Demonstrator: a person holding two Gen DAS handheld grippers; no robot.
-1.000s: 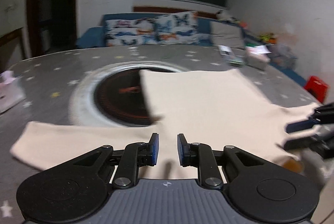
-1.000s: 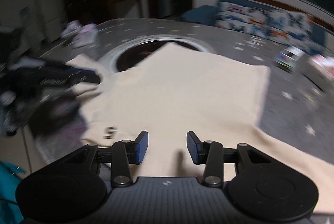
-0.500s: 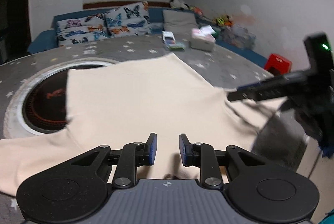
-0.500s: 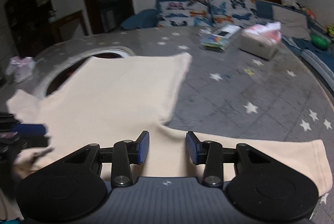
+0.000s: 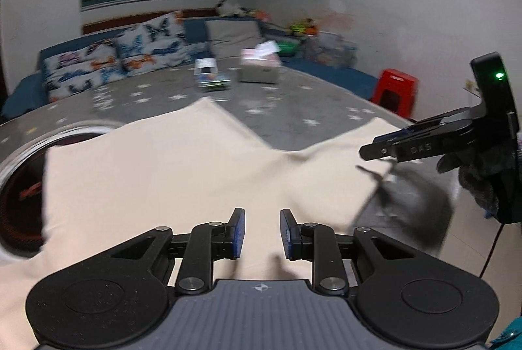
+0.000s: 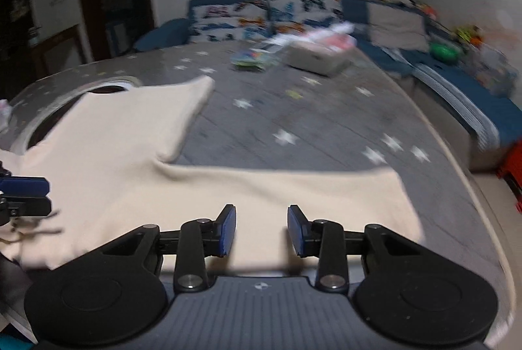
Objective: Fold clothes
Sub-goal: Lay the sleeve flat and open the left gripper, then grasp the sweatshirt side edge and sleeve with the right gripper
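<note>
— Where is the garment?

— A cream long-sleeved knit top (image 5: 156, 173) lies spread flat on the round grey table with white stars (image 6: 326, 121). Its far edge partly covers a circular metal-rimmed recess with a dark red inside (image 5: 19, 186) set in the tabletop. In the right wrist view one sleeve (image 6: 293, 196) stretches across toward the table's rounded edge.

— And the left gripper?

— The left gripper (image 5: 261, 234) hovers over the near part of the top, blue pads apart, nothing between them (only cloth showing beneath the gap). Released, I'd say.

— The right one?

— The right gripper (image 6: 261, 229) sits above the sleeve; its jaws are closing, yet the pads stand clear of each other and no fabric is pinched between them. In the left wrist view it appears side-on at the right, above the sleeve end, with a green light lit on its body and a gloved hand (image 5: 479, 177) holding it.

— Anything else on the table?

— At the far side, a white tissue box (image 6: 318, 57) and, just beside it, a small colourful packet (image 6: 253, 57) (blurred, so I can't tell what it is). Behind stands a blue sofa with butterfly-print cushions (image 5: 114, 62), and a red plastic stool (image 5: 396, 90) on the floor.
</note>
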